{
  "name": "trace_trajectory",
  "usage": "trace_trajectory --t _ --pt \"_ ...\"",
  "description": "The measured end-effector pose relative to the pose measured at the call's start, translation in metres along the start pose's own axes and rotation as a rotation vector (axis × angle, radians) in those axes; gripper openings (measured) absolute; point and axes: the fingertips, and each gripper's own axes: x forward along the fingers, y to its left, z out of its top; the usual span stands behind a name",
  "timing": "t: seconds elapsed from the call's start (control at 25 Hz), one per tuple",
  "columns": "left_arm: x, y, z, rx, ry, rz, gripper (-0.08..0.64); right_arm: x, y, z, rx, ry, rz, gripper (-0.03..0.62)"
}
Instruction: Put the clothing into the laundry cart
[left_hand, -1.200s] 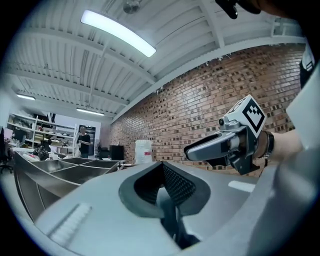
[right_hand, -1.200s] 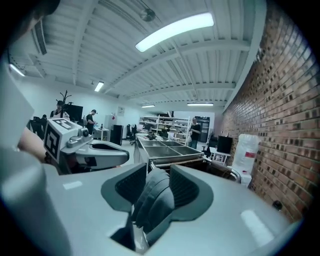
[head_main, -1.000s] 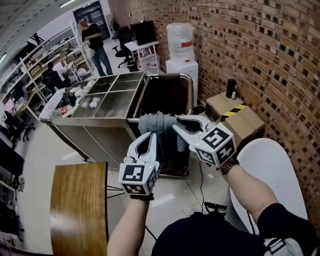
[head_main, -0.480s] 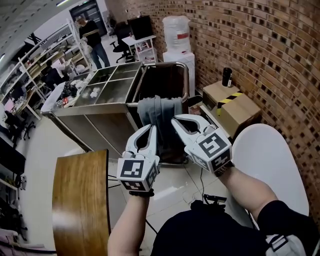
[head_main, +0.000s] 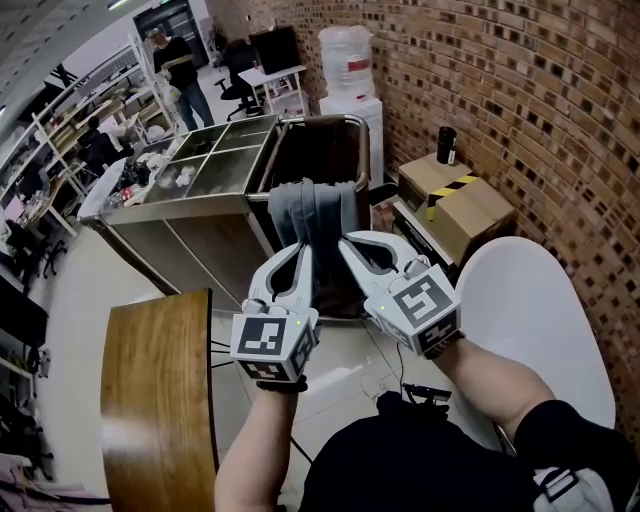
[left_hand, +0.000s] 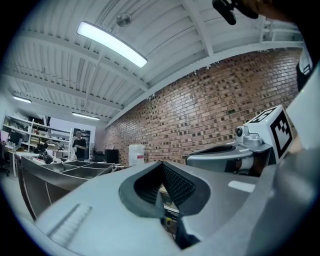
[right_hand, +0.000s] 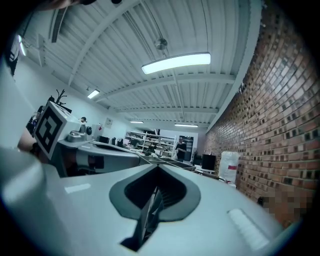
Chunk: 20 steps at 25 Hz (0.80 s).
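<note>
Two grippers, one in each of your hands, are held side by side with tips close together. Left gripper (head_main: 307, 252): jaws pressed together in its own view (left_hand: 161, 165), and the head view shows them pinching the grey garment (head_main: 312, 212) at its left side. Right gripper (head_main: 343, 241): jaws closed (right_hand: 157, 169) on a thin fold of the same garment, seen edge-on between the pads. One grey garment hangs bunched from both sets of tips, in front of the near edge of the dark bin (head_main: 335, 155) of the laundry cart (head_main: 205, 245); you cannot tell whether it is over the opening. One steel cart top (head_main: 215, 165), divided into compartments, sits left of the bin. One wooden table (head_main: 160, 400) is at your lower left and one white round table (head_main: 530, 320) at your right. One cardboard box (head_main: 455, 205) with striped tape stands by the brick wall (head_main: 520, 90), with a dark bottle (head_main: 446, 145) on it. One water dispenser (head_main: 345, 65) stands behind the cart, and one person (head_main: 178, 62) stands in the background.
</note>
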Motion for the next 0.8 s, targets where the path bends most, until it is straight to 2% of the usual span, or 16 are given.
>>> trace_trajectory --t 0.8 --pt "-0.01 -0.018 0.012 0.028 -0.002 -0.004 0.002 -0.018 0.013 0.006 -0.01 -0.015 0.021 0.0"
